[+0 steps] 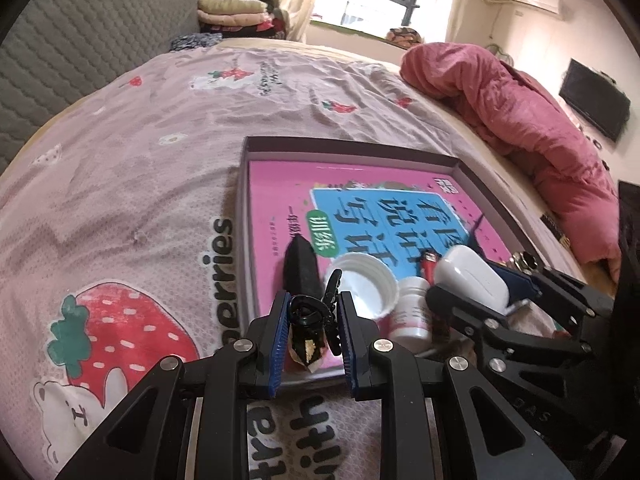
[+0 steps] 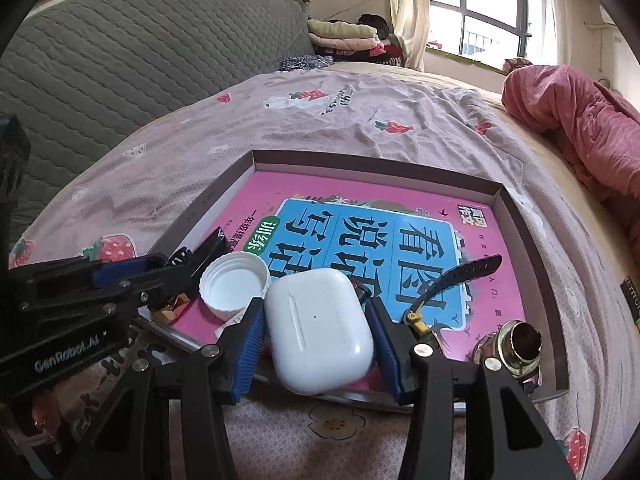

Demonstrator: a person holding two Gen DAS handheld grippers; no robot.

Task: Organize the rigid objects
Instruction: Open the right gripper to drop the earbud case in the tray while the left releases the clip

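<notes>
In the left wrist view, a black hair clip (image 1: 316, 312) is clamped between the pads of the left gripper (image 1: 313, 344), over the near edge of the shallow tray (image 1: 472, 178). Just beyond its tips lies a white cap (image 1: 366, 286).

In the right wrist view, a white earbud case (image 2: 318, 330) is gripped by the right gripper (image 2: 318, 346). A watch strap (image 2: 460, 276) lies ahead to its right.

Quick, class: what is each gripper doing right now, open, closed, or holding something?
Left gripper: closed on the black hair claw clip.
Right gripper: closed on the white earbud case.
</notes>
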